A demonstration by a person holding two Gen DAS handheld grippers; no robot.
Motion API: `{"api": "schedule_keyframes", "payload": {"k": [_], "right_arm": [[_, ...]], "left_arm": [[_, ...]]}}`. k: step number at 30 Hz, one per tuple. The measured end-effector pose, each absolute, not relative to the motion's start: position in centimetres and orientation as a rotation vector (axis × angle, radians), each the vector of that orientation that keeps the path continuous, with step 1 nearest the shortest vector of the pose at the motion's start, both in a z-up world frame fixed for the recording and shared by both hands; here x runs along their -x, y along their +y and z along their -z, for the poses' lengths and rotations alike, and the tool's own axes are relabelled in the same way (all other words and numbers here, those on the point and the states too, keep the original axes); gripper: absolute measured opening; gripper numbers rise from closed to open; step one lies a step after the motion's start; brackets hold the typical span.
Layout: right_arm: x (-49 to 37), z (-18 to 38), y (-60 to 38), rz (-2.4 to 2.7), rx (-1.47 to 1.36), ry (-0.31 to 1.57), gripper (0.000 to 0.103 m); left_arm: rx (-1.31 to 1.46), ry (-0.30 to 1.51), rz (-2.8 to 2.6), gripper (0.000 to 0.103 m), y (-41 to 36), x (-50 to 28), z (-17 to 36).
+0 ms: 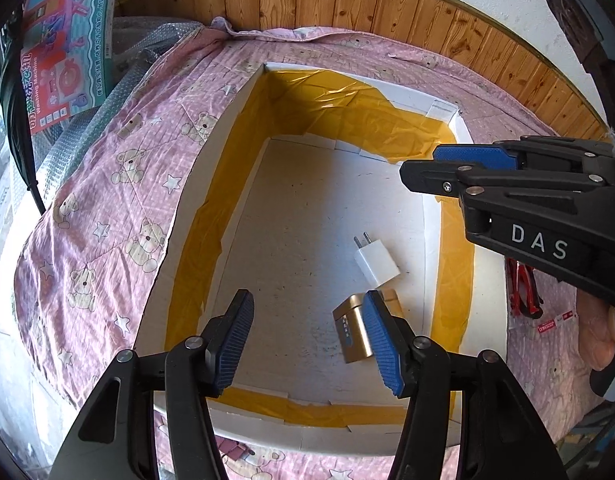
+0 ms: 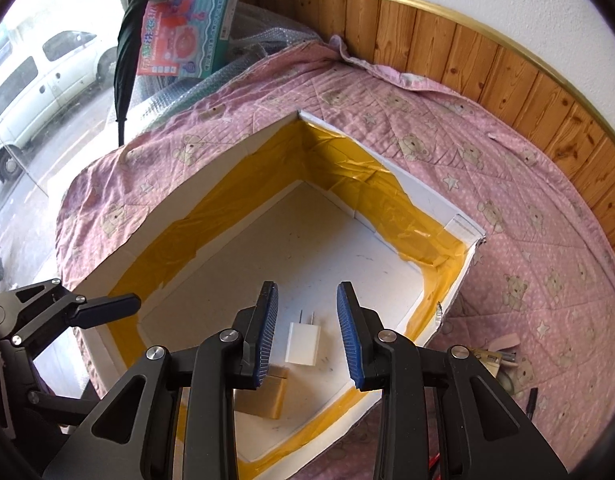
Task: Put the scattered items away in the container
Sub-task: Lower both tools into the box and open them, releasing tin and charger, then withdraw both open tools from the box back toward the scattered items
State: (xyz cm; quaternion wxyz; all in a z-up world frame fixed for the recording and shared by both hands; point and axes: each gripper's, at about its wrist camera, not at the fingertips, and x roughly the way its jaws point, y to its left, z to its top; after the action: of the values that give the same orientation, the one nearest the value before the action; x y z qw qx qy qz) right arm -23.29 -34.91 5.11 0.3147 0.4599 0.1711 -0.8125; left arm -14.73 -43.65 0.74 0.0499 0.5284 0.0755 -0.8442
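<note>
My left gripper (image 1: 307, 336) and right gripper (image 2: 307, 330) are hanging open, holding nothing, over the box (image 2: 243, 184); the charger (image 2: 302, 343) is lying flat, prongs pointing toward the far wall.

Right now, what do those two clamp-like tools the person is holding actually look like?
Both are black plastic, built of hinged links with round silver rivets. Each left gripper and right gripper finger carries a ribbed blue pad. The right gripper's side bears white letters "DAS". No cables show.

Both my grippers, the left gripper (image 1: 307, 338) and the right gripper (image 2: 307, 332), have black plastic arms with round silver rivets. My fingers (image 1: 381, 342) carry blue ribbed pads. One body shows white letters "DAS".
</note>
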Motion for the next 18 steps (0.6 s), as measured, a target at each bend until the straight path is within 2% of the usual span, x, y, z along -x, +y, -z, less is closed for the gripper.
{"api": "schedule_keyframes", "payload": {"k": [14,18], "right_arm": [[16.7,-9.7,-32.9,2.32,-1.072,0.44,0.033],[15.3,-10.0,-31.6,2.337,-1.096,0.389,0.037]], "left_arm": [[-1.551,0.333,2.627,0.058,-41.9,10.9,-2.7],[-1.543,0.35,2.642,0.058,-41.2,10.0,-3.1]]}}
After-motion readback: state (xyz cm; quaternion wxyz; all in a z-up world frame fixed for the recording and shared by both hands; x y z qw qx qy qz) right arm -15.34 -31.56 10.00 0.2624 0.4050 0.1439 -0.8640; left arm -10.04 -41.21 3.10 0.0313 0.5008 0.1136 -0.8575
